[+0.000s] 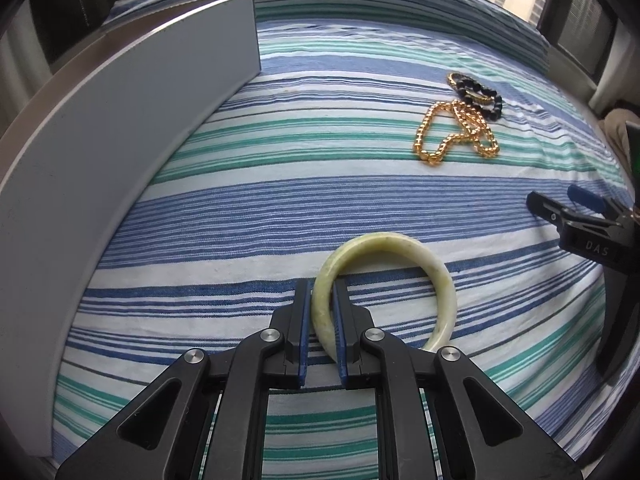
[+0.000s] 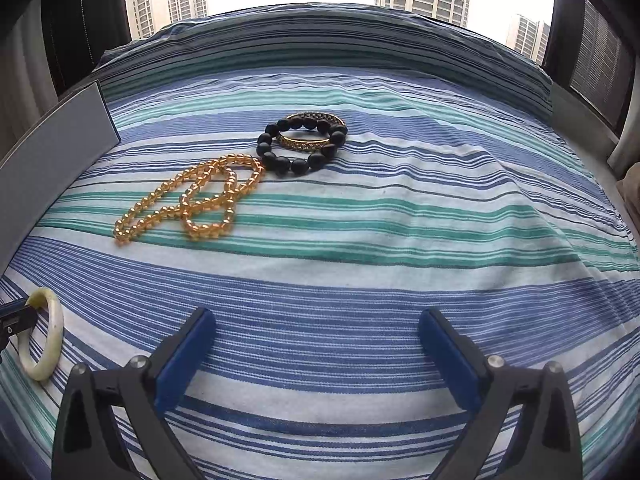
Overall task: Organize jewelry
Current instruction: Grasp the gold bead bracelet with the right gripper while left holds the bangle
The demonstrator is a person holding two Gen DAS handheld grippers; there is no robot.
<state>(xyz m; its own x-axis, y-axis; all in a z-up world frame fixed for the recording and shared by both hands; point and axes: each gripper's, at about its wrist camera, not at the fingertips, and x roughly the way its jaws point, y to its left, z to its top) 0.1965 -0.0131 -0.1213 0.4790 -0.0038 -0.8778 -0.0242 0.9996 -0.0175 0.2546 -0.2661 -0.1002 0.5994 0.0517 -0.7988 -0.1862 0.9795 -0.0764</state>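
The white letters "D·A·S" stand on the black body of the right gripper (image 1: pixel 560 210), the only writing that can be read. Nearest in the left wrist view, the left gripper (image 1: pixel 322 316) holds the pale yellow-green stone bangle (image 1: pixel 384 248) by its rim, the blue pads pressed narrow on either side of it; the bangle is smooth, glossy and faintly mottled. It is at the near left part of the blue, white and green striped bedcover (image 2: pixel 360 280). The right gripper (image 2: pixel 316 344) has its jaws spread wide with nothing between them, over the near edge of the bedcover. Farther in, toward the middle, lies a looped strand of amber-gold round beads (image 2: pixel 192 200). Just beyond, touching it, a bracelet of matt black round beads (image 2: pixel 300 148) overlaps a gold studded bangle (image 2: pixel 308 142). A grey flat panel (image 1: pixel 120 140) stands upright along the left edge.
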